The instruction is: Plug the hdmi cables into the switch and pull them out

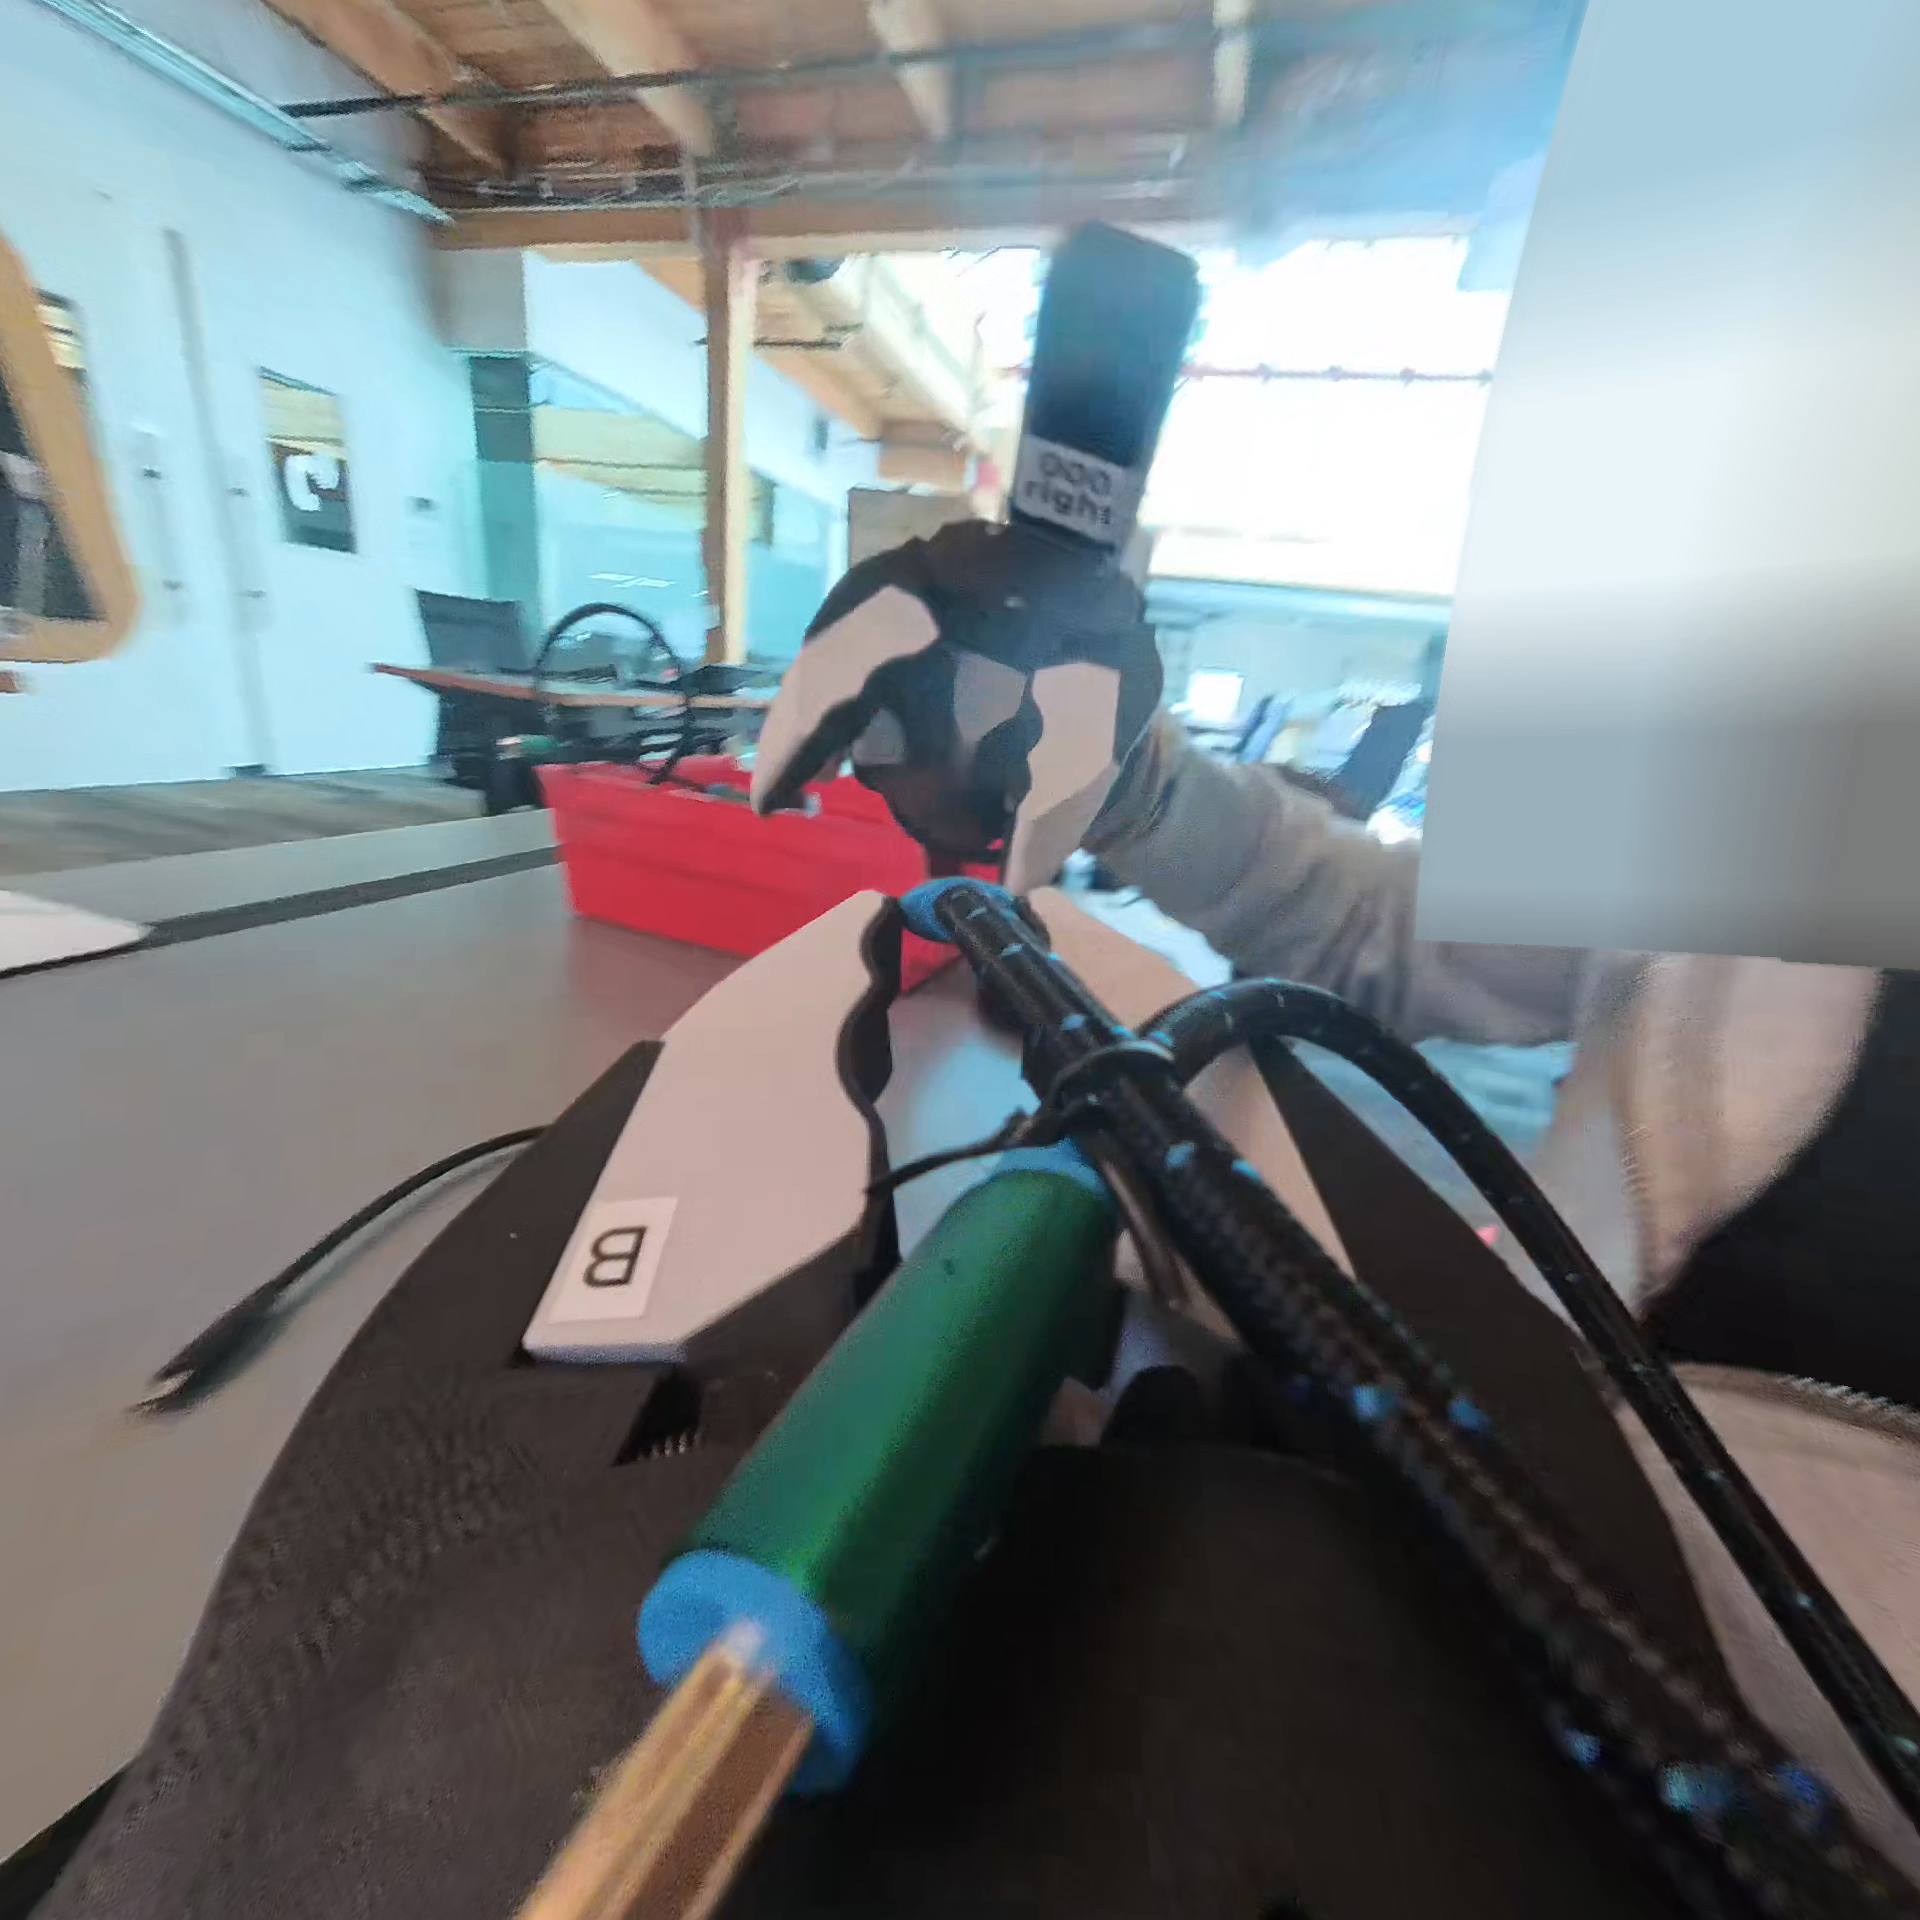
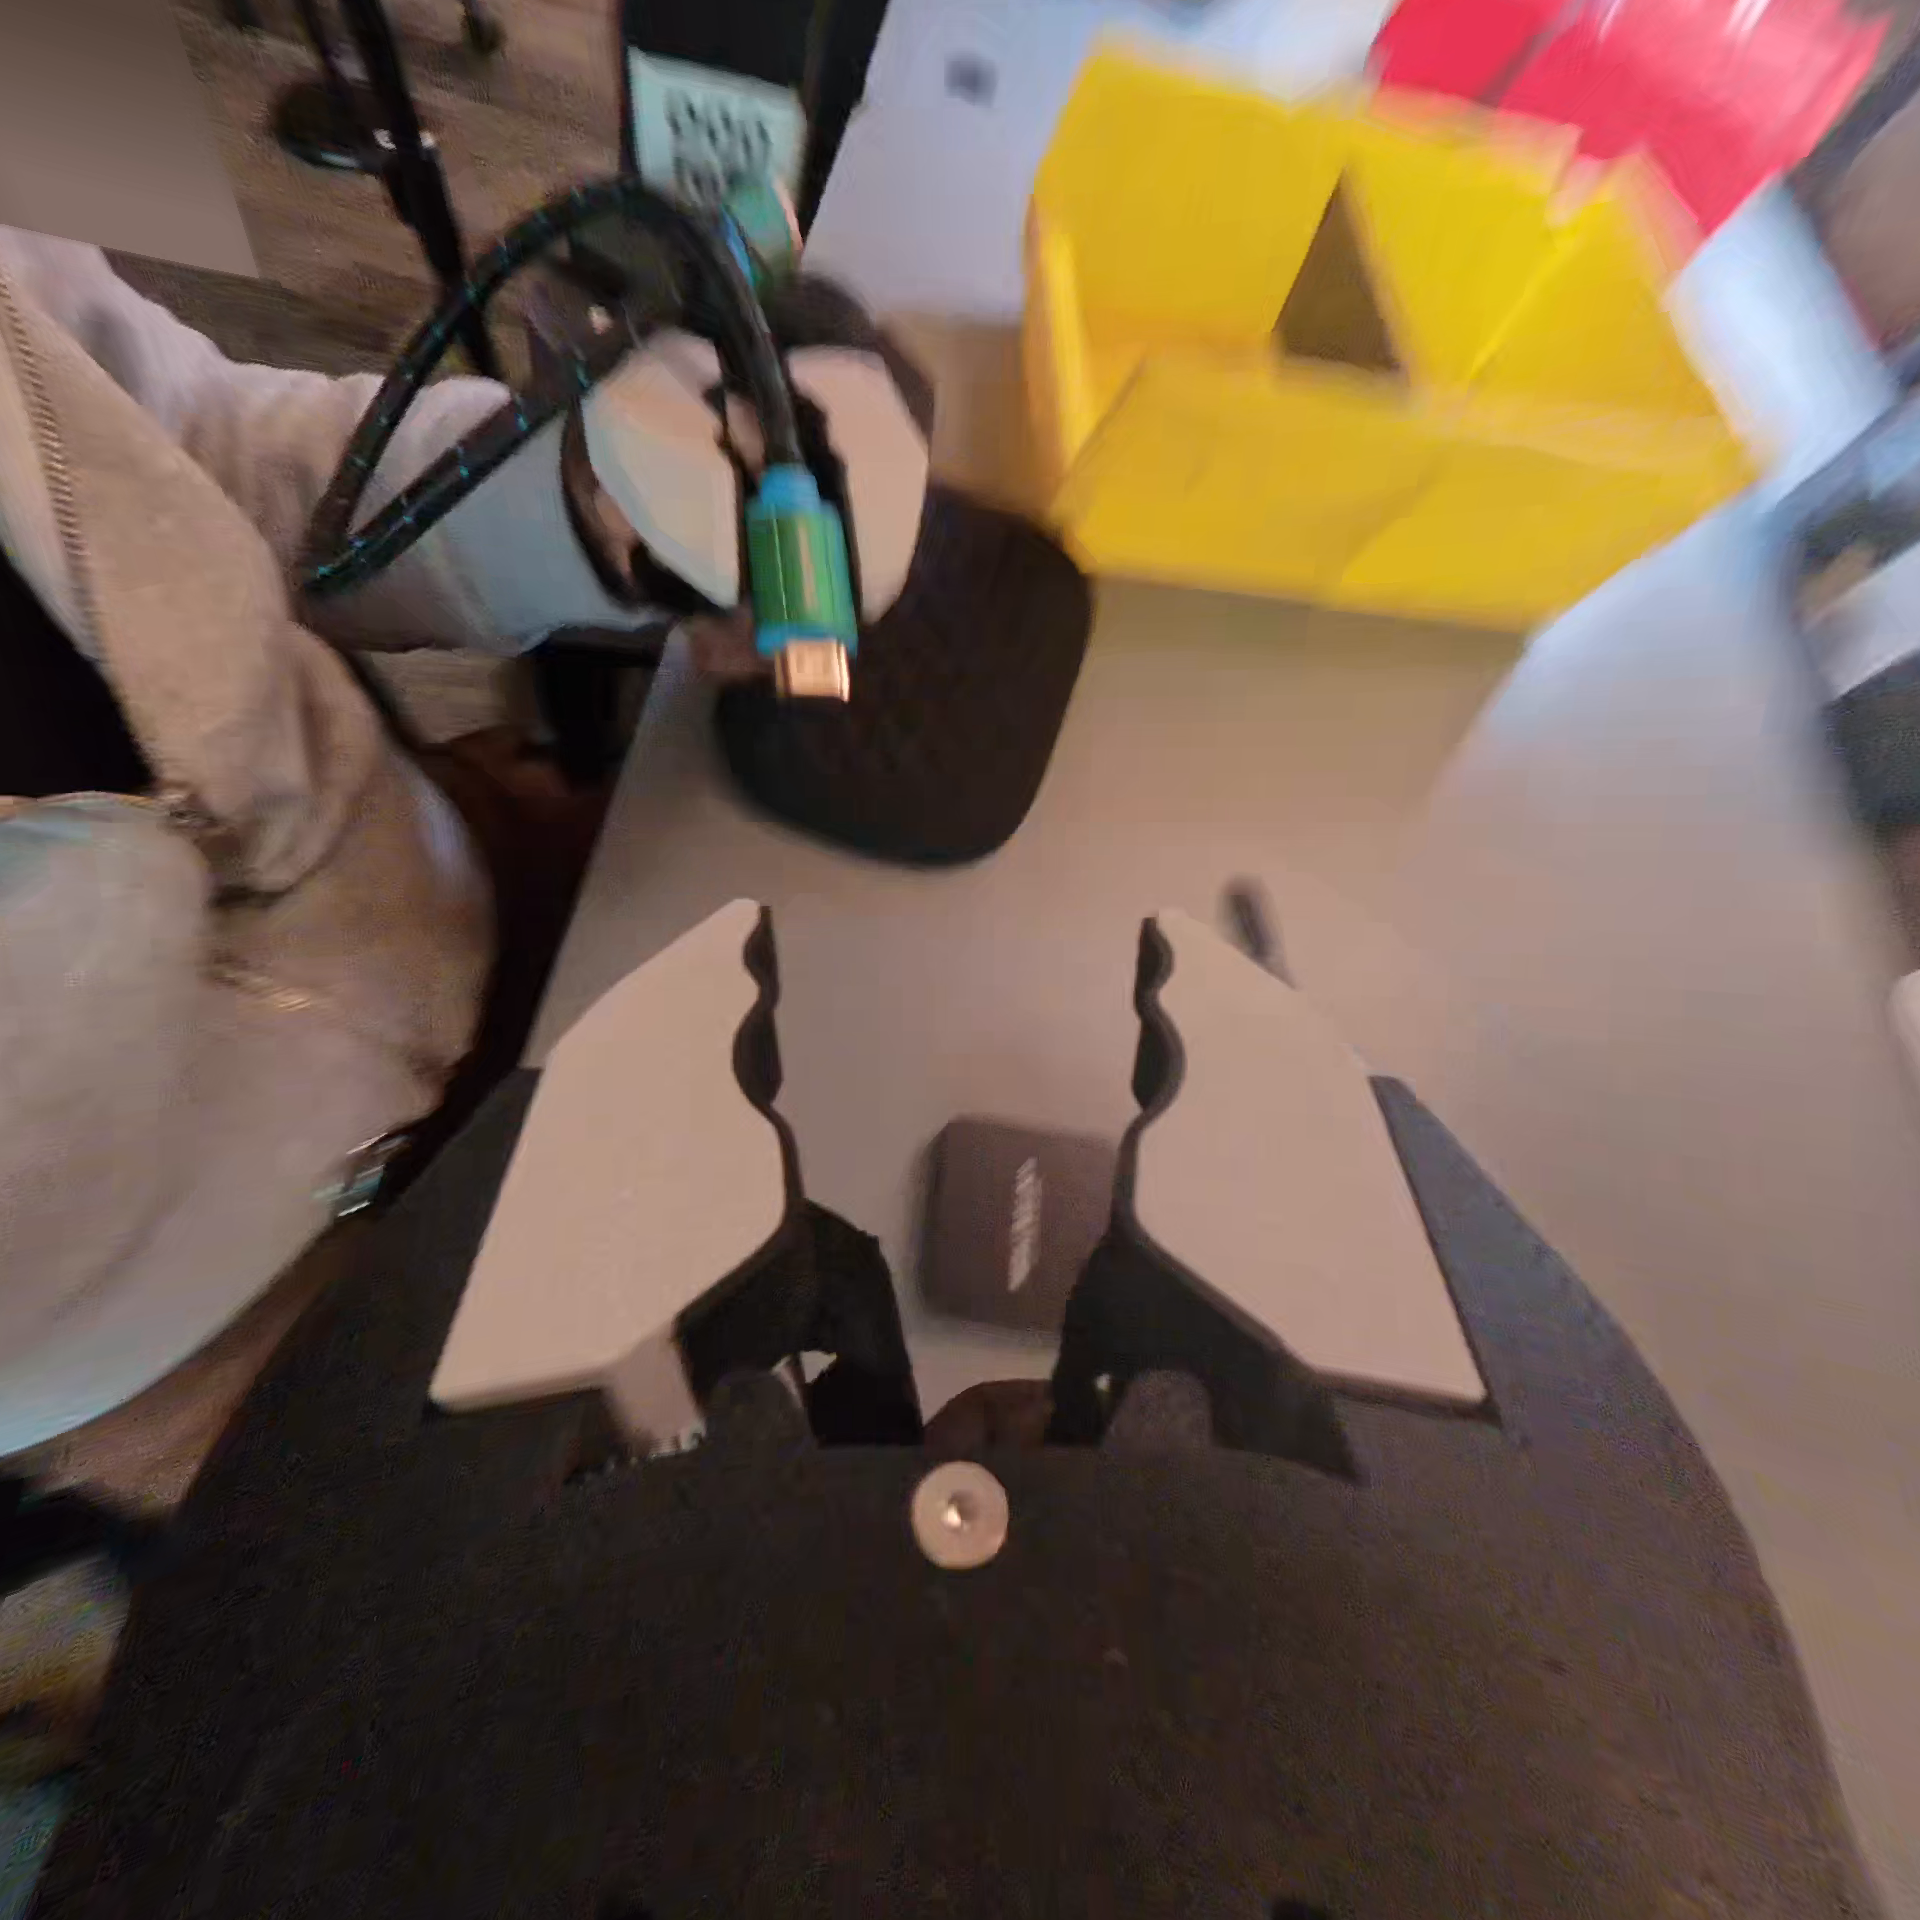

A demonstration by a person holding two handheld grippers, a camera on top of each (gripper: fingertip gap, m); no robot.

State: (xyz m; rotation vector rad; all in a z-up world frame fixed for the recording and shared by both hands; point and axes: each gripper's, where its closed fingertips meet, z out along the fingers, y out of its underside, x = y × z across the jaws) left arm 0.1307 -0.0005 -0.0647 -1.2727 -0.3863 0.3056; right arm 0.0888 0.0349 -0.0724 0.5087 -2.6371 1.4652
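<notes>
HDMI cable [image 2: 800,561] is up off the bench, clamped in the left gripper [image 2: 769,488], fingers squeezed on the braided black cord just behind the green plug with blue ends. The gold connector tip points out past the fingertips, and the rest of the cord loops back by the person's grey sleeve [image 2: 208,499]. From the left wrist view a second green plug [image 1: 914,1382] on the same bundle lies right across the gripper body, close to the lens.

Right gripper [image 2: 956,925] hovers with its fingers spread well apart, nothing between them. Under it, on the grey bench [image 2: 1351,831], sits the small dark switch [image 2: 1013,1221], near the bench's left edge. A yellow bin [image 2: 1351,416] sits toward the far edge, a red bin [image 1: 707,862] behind it.
</notes>
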